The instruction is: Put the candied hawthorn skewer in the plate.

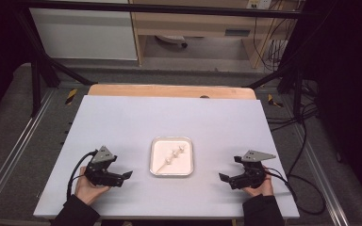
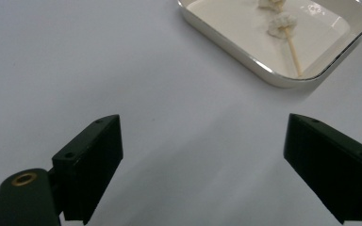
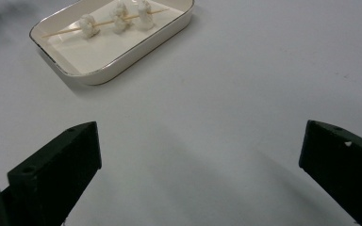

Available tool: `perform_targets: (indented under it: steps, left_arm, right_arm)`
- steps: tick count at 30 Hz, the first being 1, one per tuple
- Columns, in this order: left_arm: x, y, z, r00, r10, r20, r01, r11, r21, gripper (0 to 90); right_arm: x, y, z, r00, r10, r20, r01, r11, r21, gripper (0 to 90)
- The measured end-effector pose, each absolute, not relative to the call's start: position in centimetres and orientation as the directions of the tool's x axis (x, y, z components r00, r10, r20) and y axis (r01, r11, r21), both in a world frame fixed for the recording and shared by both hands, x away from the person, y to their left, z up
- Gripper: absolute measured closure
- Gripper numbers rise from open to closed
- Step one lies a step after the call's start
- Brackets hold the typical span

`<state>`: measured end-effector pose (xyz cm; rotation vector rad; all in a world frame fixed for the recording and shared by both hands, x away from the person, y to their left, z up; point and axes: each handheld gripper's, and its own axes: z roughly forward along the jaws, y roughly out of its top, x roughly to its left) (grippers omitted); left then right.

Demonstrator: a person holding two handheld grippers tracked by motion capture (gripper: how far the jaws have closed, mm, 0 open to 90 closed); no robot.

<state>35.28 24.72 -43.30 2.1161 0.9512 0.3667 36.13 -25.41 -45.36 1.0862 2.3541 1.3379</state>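
Note:
A white rectangular tray sits in the middle of the pale table. In it lies a wooden skewer threaded with three white lumps. My left gripper rests left of the tray, held in a hand, its jaws wide apart and empty. My right gripper is right of the tray, also open and empty. In the left gripper view the gripper spans bare table, with the tray and skewer at the upper right. From the right gripper the tray and skewer lie upper left.
The white tabletop extends around the tray. A wooden strip runs along its far edge. Black frame bars and cables stand to the right and behind the table.

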Motion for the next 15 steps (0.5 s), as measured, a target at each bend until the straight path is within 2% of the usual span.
perform_targets:
  steps: [6, 15]
  left_arm:
    - [35.0, 26.4, -44.2, 0.656, 0.751, -0.074, 0.517, -0.376, 0.768, 12.6]
    - [34.7, 27.0, -44.8, 0.653, 0.755, -0.068, 0.514, -0.375, 0.771, 13.0]
  right_arm:
    - [36.1, -25.4, -45.4, -0.703, 0.695, 0.152, 0.491, 0.32, 0.81, 0.3]
    - [36.1, -25.5, -45.6, -0.705, 0.693, 0.15, 0.491, 0.325, 0.808, 0.3]
